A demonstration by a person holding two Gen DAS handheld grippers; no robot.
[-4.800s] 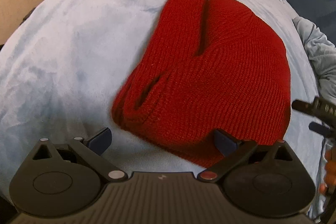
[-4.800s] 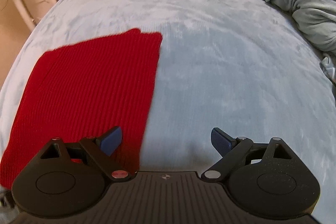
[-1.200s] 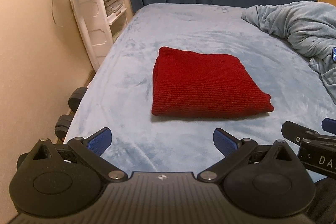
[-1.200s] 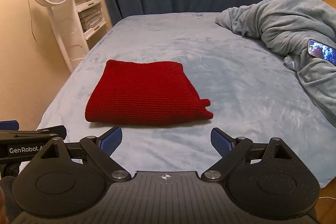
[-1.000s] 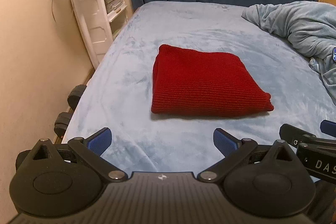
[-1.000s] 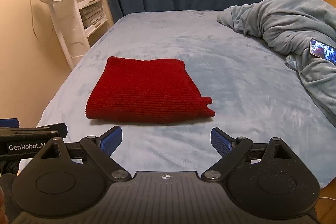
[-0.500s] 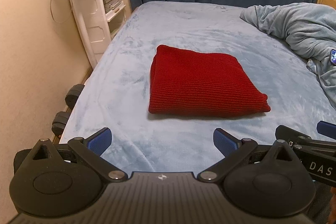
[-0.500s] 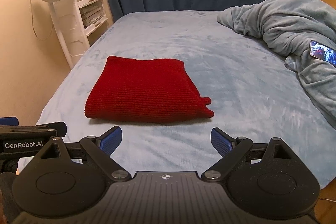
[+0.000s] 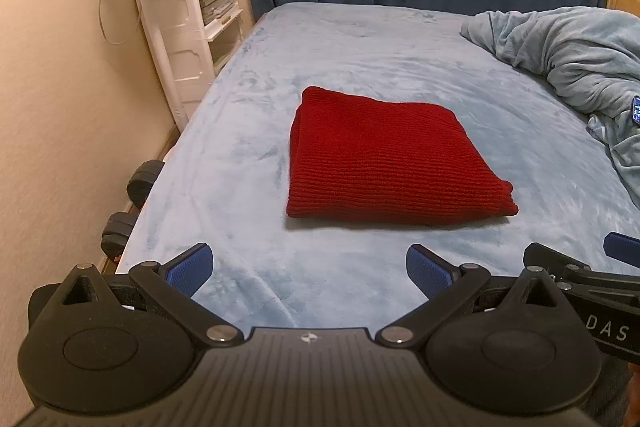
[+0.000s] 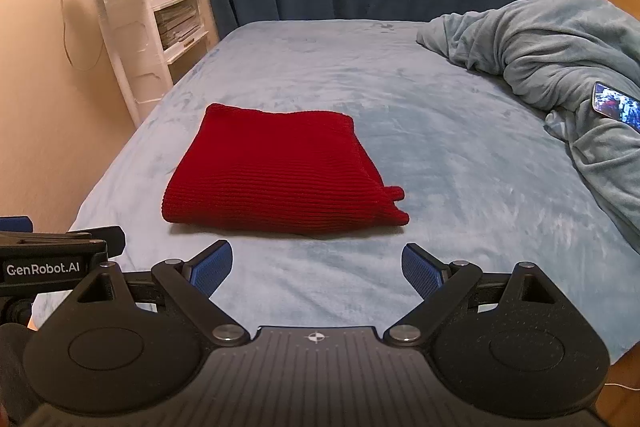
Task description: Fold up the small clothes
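Both sets of jaws are standing spread and empty, left gripper [image 9: 307, 265] and right gripper [image 10: 317, 265] hovering short of the red knit garment [image 10: 276, 175], which is lying folded flat on the bed [image 10: 460, 155]. Finishing well probably means leaving it undisturbed.

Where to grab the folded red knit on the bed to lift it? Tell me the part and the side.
Grip the near edge of the red knit, coming in low from the front. It lies flat on the bed, and that thick folded edge faces the open right gripper, so both layers likely pinch together.
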